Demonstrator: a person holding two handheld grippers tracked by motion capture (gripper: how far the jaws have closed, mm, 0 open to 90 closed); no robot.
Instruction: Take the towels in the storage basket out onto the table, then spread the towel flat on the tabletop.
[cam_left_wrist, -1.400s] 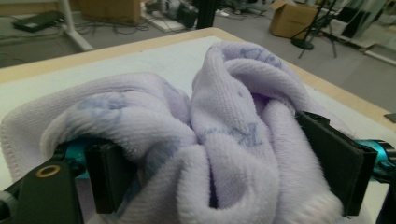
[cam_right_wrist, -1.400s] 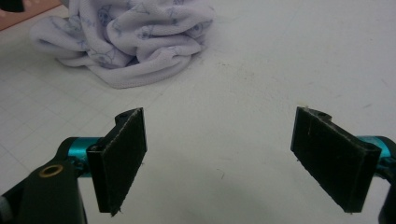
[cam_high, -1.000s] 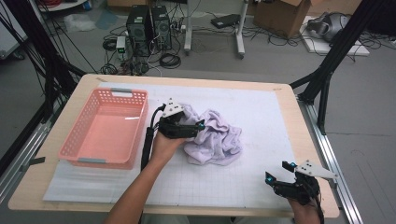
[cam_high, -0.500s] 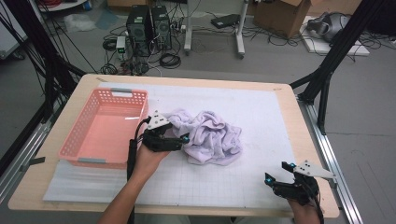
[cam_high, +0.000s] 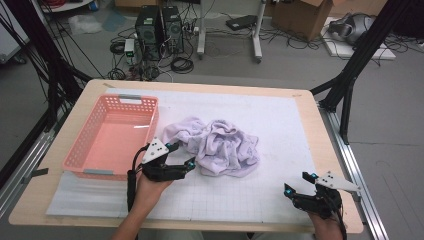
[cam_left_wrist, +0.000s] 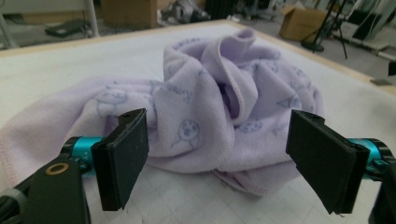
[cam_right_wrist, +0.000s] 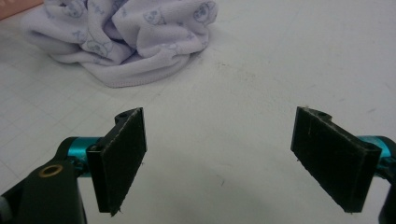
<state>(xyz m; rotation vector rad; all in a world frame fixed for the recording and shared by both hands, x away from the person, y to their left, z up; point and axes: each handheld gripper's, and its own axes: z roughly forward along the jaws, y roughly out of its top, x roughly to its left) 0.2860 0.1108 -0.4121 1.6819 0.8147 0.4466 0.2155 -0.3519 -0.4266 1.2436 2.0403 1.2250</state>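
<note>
Towel (cam_high: 219, 146) is lying crumpled mid-table, just right of the pink basket (cam_high: 112, 137); its inner folds are hiding the rest. Left gripper (cam_high: 181, 156) is sitting at its near-left edge, jaws wide, gripping nothing, having pulled back off the cloth. Right gripper (cam_high: 300, 184) is idling near-right, jaws wide, empty, unmoved.

One towel (cam_high: 220, 146), one basket (cam_high: 115, 137), two grippers.
</note>
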